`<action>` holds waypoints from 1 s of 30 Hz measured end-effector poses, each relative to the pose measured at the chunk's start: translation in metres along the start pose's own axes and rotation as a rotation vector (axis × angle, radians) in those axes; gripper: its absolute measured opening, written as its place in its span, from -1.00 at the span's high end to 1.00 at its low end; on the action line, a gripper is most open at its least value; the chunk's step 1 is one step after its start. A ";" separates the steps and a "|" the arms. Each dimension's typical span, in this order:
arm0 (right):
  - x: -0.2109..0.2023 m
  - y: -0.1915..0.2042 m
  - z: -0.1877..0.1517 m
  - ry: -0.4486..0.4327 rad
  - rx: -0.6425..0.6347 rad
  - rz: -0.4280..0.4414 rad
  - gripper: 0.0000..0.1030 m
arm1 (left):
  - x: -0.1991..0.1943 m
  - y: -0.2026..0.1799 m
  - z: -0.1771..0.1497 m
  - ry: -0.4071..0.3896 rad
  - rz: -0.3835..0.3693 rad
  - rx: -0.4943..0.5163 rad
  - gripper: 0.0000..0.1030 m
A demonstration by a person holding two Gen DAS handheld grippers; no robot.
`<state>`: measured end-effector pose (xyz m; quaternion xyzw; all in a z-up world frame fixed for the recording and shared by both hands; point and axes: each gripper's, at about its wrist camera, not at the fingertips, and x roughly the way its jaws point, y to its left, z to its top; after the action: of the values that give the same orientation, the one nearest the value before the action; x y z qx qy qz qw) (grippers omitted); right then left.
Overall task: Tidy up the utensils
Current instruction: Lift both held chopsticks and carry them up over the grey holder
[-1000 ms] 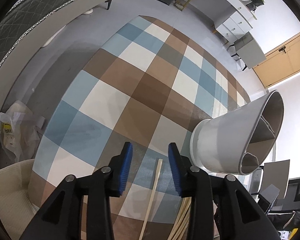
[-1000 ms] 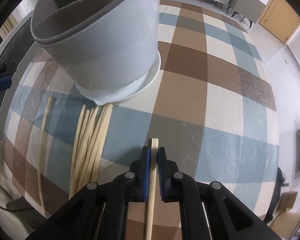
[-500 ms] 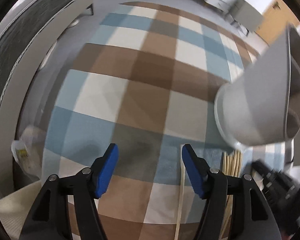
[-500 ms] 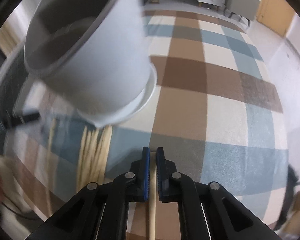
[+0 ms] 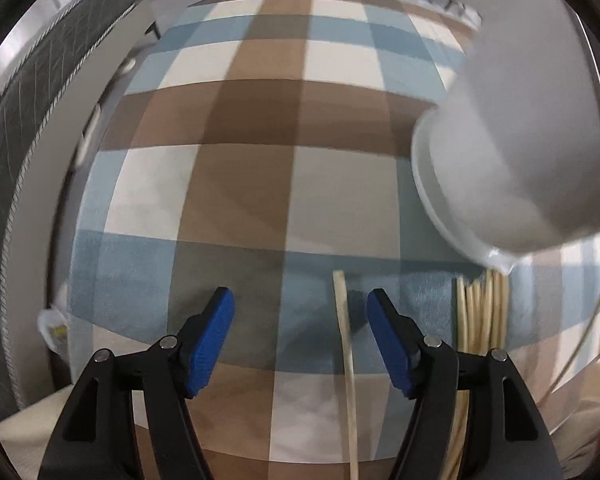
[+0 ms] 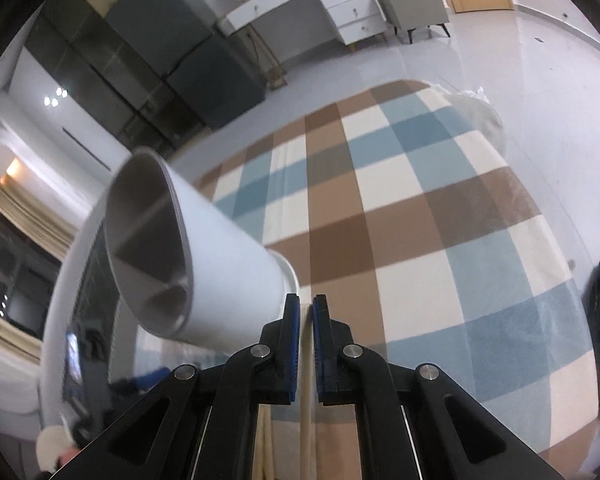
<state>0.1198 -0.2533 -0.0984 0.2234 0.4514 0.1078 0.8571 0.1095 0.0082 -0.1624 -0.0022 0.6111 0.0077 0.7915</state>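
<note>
A white divided utensil holder [image 5: 520, 152] stands on the checked tablecloth at the right of the left wrist view. My left gripper [image 5: 300, 312] is open and empty over the cloth, with a single pale chopstick [image 5: 346, 344] lying between its fingers. A bundle of chopsticks [image 5: 480, 316] lies to its right, below the holder. In the right wrist view my right gripper [image 6: 306, 314] is shut on a chopstick [image 6: 307, 408] and held tilted upward, close to the right of the holder [image 6: 188, 256], whose divided mouth faces the camera.
The checked blue, brown and cream tablecloth [image 6: 400, 240] covers the table. A grey quilted sofa [image 5: 16, 112] runs along the left. A white desk with drawers [image 6: 320, 4] and dark cabinets [image 6: 160, 52] stand across the room.
My left gripper has opened wider and swung right, bringing the holder and chopstick bundle nearer. My right gripper has lifted and tilted up with its chopstick, so the holder's mouth now faces it.
</note>
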 end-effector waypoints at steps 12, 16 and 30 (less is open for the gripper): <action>-0.027 -0.002 0.008 -0.103 -0.001 0.032 0.89 | -0.004 -0.013 0.009 -0.038 -0.054 0.020 0.99; -0.041 0.004 0.007 -0.152 -0.028 0.039 0.89 | -0.012 -0.002 0.010 -0.077 -0.120 -0.040 0.99; -0.098 0.051 -0.031 -0.331 -0.232 0.006 0.89 | -0.146 0.003 -0.024 -0.553 -0.260 -0.026 1.00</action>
<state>0.0389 -0.2373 -0.0178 0.1391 0.2883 0.1236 0.9393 0.0491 0.0091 -0.0270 -0.0885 0.3669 -0.0856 0.9221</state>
